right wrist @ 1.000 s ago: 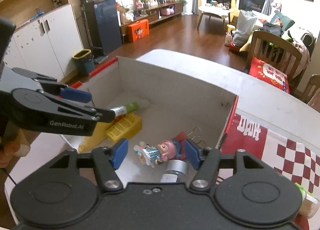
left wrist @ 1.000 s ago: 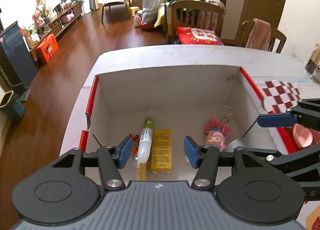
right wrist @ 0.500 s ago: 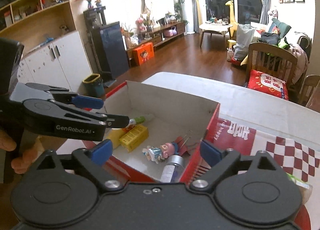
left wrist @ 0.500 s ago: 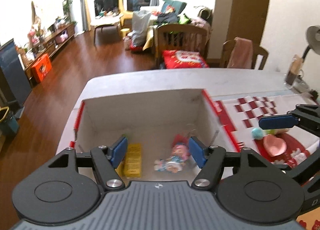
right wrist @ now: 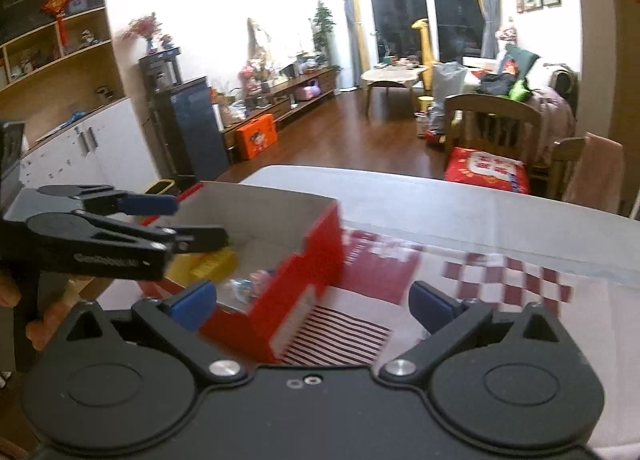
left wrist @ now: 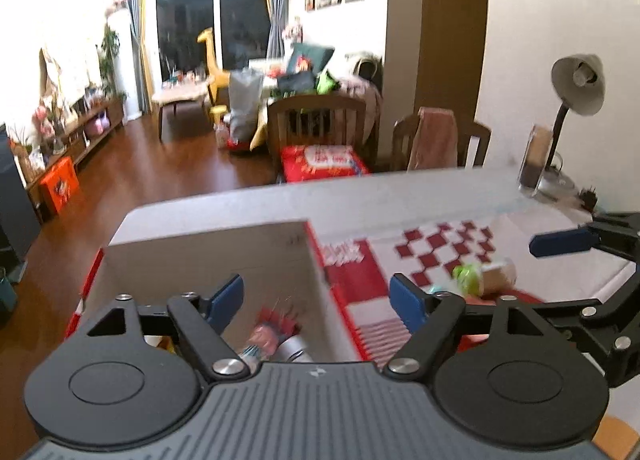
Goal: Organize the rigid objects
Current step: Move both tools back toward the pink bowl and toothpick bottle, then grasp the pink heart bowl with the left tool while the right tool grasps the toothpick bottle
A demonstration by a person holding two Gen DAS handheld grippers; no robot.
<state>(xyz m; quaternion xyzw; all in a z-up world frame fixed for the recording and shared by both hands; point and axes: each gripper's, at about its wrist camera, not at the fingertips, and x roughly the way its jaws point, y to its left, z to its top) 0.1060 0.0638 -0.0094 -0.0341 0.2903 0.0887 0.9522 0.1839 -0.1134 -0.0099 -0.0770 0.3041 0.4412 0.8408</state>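
Observation:
A red cardboard box with a white inside sits on the table at the left. In it lie a pink doll, a silver can and a yellow packet. My left gripper is open and empty, raised above the box's right wall; it also shows in the right wrist view. My right gripper is open and empty above the box's near right corner. One of its fingers shows in the left wrist view. A green and tan object lies on the cloth.
A red and white checked cloth covers the table to the right of the box. A desk lamp and a clear holder stand at the far right. Wooden chairs stand behind the table.
Both grippers have risen and pulled back out of the box and shifted right. The right gripper has opened wider. The box now sits lower and further left in both views.

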